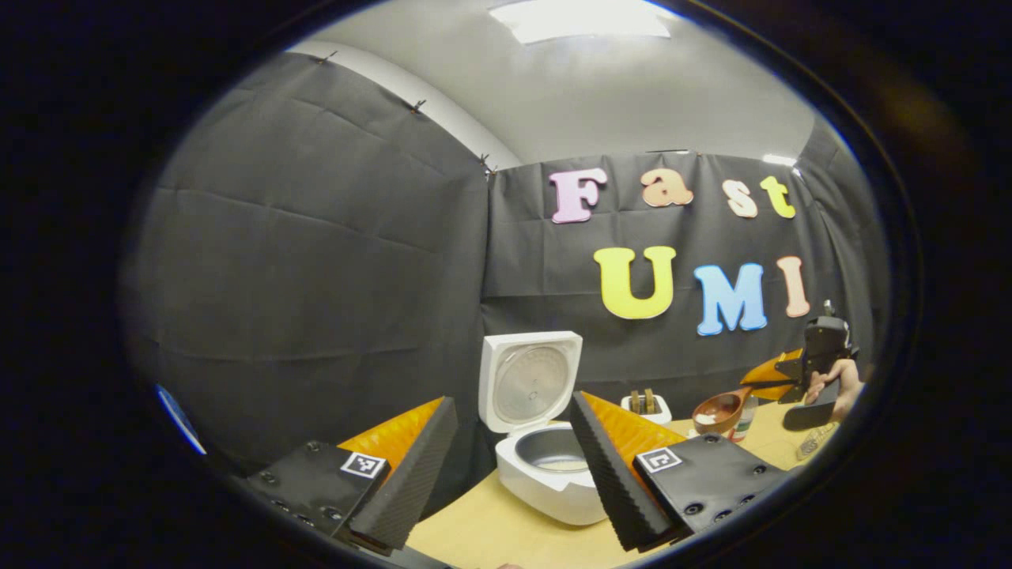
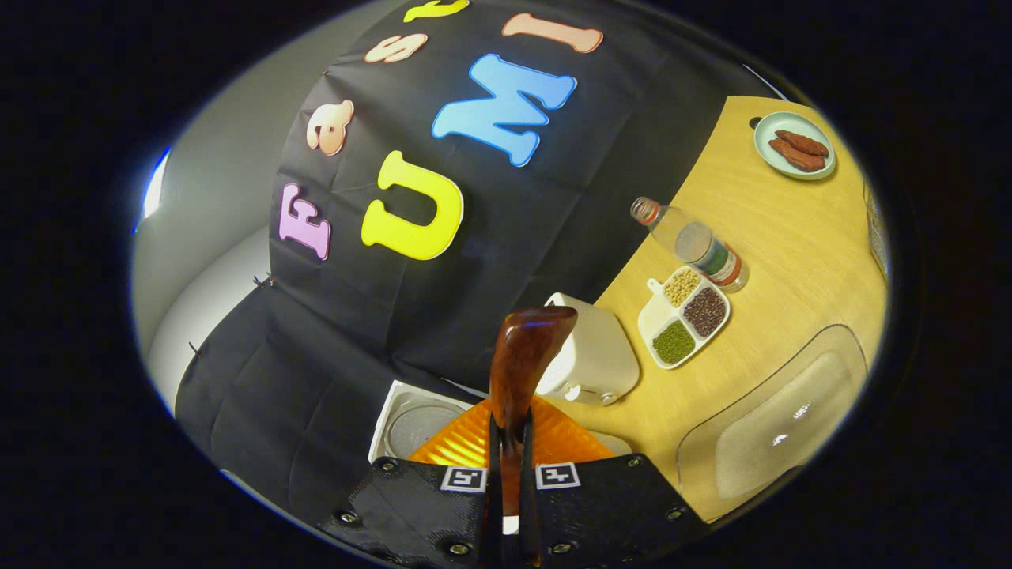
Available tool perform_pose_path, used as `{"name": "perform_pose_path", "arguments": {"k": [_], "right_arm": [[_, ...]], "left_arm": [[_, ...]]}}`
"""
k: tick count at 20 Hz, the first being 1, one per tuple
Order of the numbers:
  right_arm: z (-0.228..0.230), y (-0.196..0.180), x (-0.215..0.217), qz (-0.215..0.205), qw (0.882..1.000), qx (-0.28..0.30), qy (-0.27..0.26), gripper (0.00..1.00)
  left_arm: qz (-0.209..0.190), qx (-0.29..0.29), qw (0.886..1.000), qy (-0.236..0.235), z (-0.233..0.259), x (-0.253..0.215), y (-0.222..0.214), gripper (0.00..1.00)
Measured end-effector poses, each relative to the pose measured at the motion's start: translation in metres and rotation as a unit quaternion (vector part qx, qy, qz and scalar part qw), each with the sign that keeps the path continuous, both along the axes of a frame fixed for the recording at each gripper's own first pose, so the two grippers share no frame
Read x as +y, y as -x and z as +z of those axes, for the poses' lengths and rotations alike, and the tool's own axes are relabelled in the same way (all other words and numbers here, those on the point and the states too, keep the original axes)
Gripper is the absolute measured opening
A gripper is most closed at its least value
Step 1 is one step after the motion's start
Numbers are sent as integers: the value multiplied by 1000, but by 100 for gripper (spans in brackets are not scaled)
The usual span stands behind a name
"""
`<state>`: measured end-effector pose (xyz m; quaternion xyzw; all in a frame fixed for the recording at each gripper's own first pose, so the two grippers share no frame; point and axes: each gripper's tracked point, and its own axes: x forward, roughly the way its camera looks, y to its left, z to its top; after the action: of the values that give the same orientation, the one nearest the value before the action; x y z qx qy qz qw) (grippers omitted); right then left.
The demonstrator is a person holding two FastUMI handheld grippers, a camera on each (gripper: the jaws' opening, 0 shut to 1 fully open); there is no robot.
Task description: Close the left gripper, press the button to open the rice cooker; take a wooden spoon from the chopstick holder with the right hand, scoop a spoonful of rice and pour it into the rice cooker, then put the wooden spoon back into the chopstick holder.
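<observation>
We count two grippers. The left gripper hangs over the near edge of the wooden surface with its jaws spread wide and nothing between them. The right gripper has its jaws closed on the handle of the one wooden spoon.

In the left gripper view we count one rice cooker, white, standing on the surface just beyond the spread fingers. Its lid stands raised at the back, its inner plate facing us, and the inner pot is exposed. Behind and to the right of the cooker stands one white chopstick holder with two dark handles rising from it. Farther right, the right gripper and the hand carrying it hold the spoon above the surface. The spoon's long axis there runs nearly level, bowl end toward the cooker, with the open side of the bowl toward us.

In the right gripper view the spoon's long axis runs straight out from the jaws, bowl farthest away. Beyond it we count one chopstick holder, one three-compartment dish of grains, one bottle, one plate carrying two brown pieces, and one clear container. We cannot tell whether the spoon carries rice.
</observation>
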<state>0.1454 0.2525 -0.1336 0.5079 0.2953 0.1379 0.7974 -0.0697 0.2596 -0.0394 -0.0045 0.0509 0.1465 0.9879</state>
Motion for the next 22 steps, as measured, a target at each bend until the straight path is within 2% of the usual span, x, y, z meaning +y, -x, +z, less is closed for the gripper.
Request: {"name": "perform_pose_path", "arguments": {"k": [7,12,14,15,18,22], "right_arm": [[7,-22,101,49,997,-38,43,8],[8,-36,166,83,990,-75,81,8],[3,-40,190,98,985,-92,106,8],[0,-42,199,106,982,-100,123,8],[-15,-49,224,129,966,-125,188,8],[-39,-62,240,157,936,-145,281,8]], "left_arm": [[41,29,999,18,-31,49,33,100],[74,39,996,20,-38,75,57,100],[85,39,995,18,-36,85,62,96],[91,39,995,18,-38,88,64,100],[105,43,993,21,-40,92,73,100],[120,48,991,23,-47,105,88,100]]}}
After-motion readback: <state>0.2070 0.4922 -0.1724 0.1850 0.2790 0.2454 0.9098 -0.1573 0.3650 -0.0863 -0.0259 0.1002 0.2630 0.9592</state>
